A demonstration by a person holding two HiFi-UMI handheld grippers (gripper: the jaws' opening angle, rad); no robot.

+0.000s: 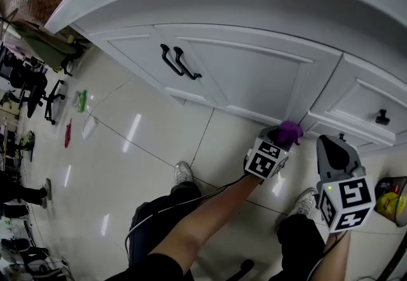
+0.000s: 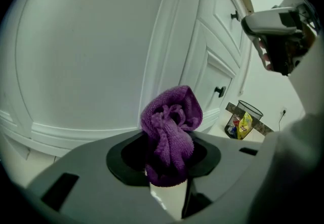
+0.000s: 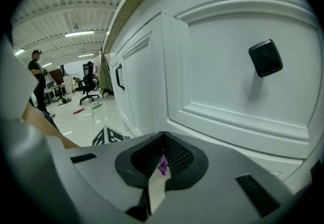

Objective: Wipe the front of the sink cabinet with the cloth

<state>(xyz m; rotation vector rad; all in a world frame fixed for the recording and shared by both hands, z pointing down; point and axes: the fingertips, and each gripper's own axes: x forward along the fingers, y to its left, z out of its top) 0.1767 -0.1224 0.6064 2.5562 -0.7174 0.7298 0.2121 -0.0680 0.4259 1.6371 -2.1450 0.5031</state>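
The white sink cabinet fills the top of the head view, with two black door handles and a black drawer knob. My left gripper is shut on a bunched purple cloth, held low against the panel between the doors and the drawers. In the left gripper view the cloth bulges out of the jaws and hides the fingertips, right in front of the white door panel. My right gripper is shut, close to the drawer front and its knob. A tiny purple speck shows at its jaw line.
A wire waste basket with yellow wrappers stands on the tiled floor at the right; the left gripper view also shows this basket. The person's shoes are just before the cabinet base. Office chairs and small litter lie far left.
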